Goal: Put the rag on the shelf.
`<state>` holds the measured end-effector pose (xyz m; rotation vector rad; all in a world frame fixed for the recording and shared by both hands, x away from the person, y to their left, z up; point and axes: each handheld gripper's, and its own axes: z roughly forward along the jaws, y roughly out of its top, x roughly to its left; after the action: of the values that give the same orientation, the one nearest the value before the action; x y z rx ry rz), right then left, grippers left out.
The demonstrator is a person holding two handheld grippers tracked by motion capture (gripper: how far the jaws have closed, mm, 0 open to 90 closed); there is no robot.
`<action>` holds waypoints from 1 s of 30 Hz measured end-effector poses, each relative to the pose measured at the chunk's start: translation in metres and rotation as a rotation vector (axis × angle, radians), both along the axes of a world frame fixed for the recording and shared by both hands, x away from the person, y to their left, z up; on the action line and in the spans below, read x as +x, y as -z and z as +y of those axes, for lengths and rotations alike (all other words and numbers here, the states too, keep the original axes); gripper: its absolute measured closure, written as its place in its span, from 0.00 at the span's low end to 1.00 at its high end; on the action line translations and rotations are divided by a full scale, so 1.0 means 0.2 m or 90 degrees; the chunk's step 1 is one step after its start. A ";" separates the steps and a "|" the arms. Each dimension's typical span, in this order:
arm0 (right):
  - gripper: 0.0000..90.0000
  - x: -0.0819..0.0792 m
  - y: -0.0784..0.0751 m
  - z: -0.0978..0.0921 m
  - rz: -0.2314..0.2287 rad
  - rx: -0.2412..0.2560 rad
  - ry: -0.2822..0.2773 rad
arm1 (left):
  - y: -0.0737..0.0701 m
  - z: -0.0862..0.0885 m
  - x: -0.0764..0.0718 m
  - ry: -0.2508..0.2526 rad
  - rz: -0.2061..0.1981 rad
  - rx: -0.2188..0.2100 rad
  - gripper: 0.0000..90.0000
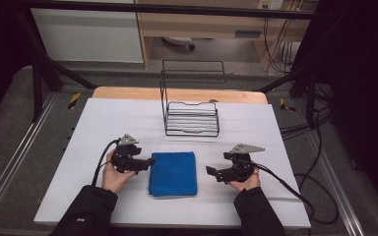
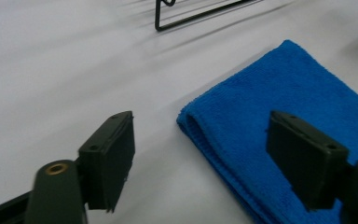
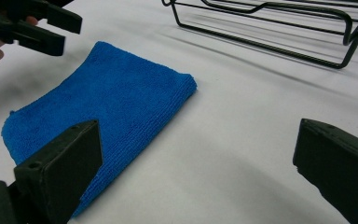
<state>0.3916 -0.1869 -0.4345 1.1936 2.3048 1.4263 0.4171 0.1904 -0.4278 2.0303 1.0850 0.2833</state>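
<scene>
A folded blue cloth (image 1: 173, 173) lies flat on the white table cover (image 1: 256, 128), in the middle of its near half, between the two hands. The left gripper (image 1: 146, 163) is held low by the left hand (image 1: 114, 173), whose forearm in a dark sleeve comes in from the bottom edge and leans a little to the right. Its jaws point to the right, toward the left edge of the cloth, and their tips are just at that edge. In the left gripper view the jaws stand wide apart with nothing between them; one is over the bare cover, the other over the cloth. The right gripper (image 1: 210, 172) is in the right hand (image 1: 246, 182), also low, pointing left toward the cloth's right edge — near it but apart. Its jaws too are spread wide and hold nothing. Behind the cloth, further from the person, a black wire rack (image 1: 191, 118) stands on the cover.
</scene>
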 end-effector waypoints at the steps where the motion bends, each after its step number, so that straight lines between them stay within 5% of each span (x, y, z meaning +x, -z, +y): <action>1: 0.03 0.00 0.00 0.00 0.002 0.000 0.001 | 0.01 0.00 0.01 -0.004 0.005 0.002 0.35; 18: 0.08 -0.01 0.02 0.02 0.015 0.002 -0.011 | 0.09 -0.08 0.09 -0.019 0.050 0.017 0.76; 30: 0.24 0.07 0.00 0.15 0.028 -0.009 -0.019 | 0.10 -0.11 0.12 -0.027 0.051 0.011 0.80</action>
<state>0.4065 -0.1569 -0.4352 1.2048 2.3673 1.4049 0.4402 0.1690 -0.4477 2.0516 1.1801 0.2353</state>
